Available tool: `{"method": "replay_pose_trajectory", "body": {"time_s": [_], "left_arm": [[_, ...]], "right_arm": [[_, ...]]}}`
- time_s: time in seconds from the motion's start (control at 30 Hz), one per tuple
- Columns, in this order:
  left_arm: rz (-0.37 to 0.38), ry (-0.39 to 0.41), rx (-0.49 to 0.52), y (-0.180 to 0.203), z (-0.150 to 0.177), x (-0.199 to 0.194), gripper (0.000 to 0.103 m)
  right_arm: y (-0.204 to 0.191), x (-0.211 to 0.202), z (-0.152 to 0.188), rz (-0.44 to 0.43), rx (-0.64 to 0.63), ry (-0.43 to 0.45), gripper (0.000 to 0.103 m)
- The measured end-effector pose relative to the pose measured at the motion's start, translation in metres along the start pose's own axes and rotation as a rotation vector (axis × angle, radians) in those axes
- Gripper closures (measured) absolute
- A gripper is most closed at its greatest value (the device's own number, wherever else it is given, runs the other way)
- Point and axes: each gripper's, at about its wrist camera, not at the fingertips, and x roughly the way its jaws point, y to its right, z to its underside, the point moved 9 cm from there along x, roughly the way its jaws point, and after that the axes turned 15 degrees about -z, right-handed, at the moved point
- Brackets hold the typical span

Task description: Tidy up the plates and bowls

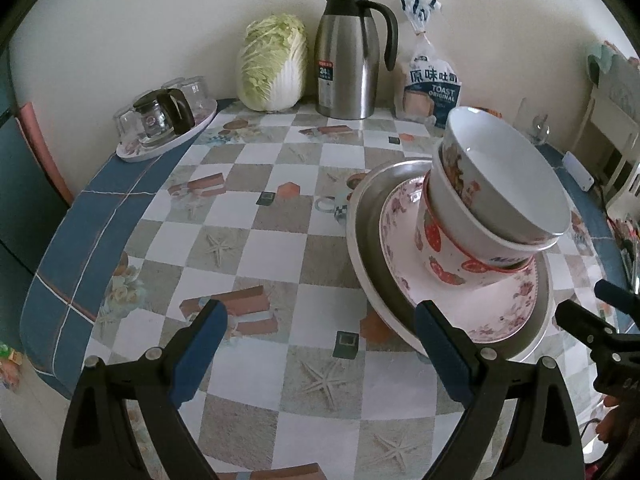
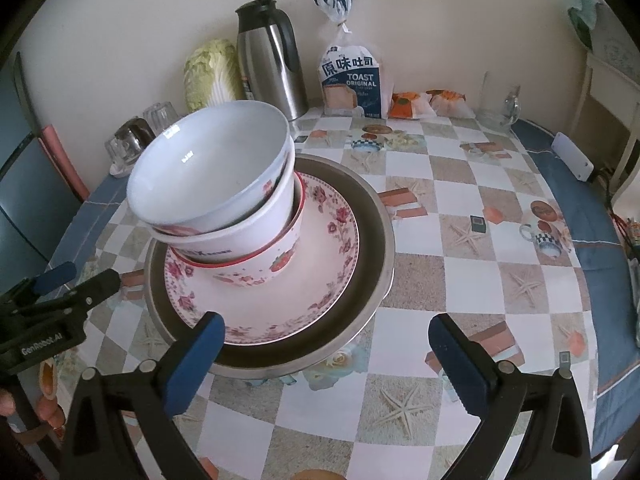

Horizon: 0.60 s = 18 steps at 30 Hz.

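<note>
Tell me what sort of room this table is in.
Probably a home kitchen or dining corner: a steel thermos jug, a head of napa cabbage and a bag of sliced toast bread stand against the wall on a checkered tablecloth.

The counter (image 1: 256, 216) wears a smooth, faintly glossy printed cloth of checked squares, with a matt blue fabric border (image 1: 80, 232). The big outer dish (image 2: 380, 240) looks like brushed metal with a dull sheen. On it sits a glazed ceramic plate (image 2: 336, 248) with a floral print, and the stacked bowls (image 2: 224, 188) are glossy white ceramic catching highlights. The jug (image 1: 348, 68) is brushed steel with a shiny black plastic handle. The toast bag (image 2: 352, 80) is thin, crinkled plastic. The glasses (image 1: 160, 116) are clear glass. Both grippers, left (image 1: 320, 344) and right (image 2: 326, 350), show matt black plastic frames with blue, rubbery-looking pads (image 2: 196, 364).
</note>
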Motion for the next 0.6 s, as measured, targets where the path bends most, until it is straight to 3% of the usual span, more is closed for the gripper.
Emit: {"method": "replay_pose_trajectory", "body": {"time_s": [0.6], "left_arm": [[-0.006,-0.033,0.070,0.011,0.008,0.015,0.008]], "right_arm": [[0.005,0.010,0.005,0.012,-0.003,-0.033,0.000]]}}
